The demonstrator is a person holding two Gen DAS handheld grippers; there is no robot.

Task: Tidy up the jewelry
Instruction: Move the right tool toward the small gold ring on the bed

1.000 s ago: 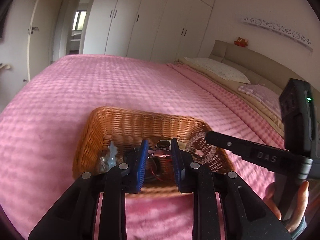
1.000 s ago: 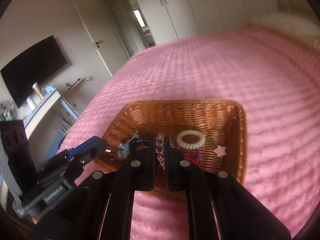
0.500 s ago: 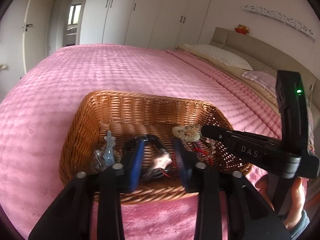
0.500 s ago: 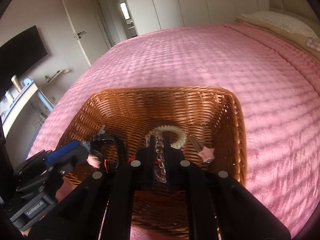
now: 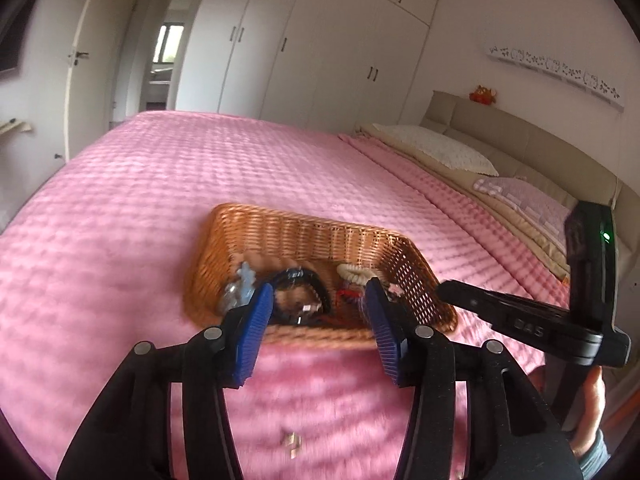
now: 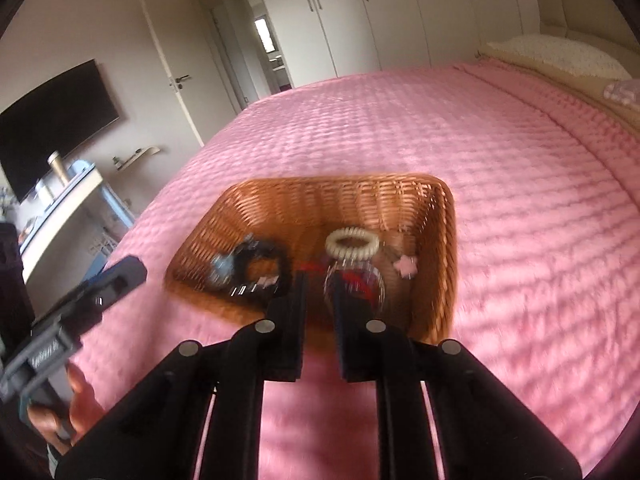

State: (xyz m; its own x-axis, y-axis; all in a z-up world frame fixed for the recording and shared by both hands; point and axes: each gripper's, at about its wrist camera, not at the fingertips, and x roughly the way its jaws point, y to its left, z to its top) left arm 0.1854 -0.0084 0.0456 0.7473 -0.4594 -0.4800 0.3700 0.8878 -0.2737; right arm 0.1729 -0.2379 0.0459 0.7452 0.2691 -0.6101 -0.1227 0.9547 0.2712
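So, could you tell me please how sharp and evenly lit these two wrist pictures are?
Left wrist view: the wicker basket and its jewelry are softly motion-blurred, the wardrobes sharper; daylight is even, without glare. Right wrist view: blur is heavier, smearing the cream coil bracelet and the bedspread. Both bend straight lines, fisheye style, with dark corners.

basket (image 5: 304, 236): tan wicker | bedspread (image 5: 160, 200): pink waffle | hair tie (image 6: 352, 243): cream
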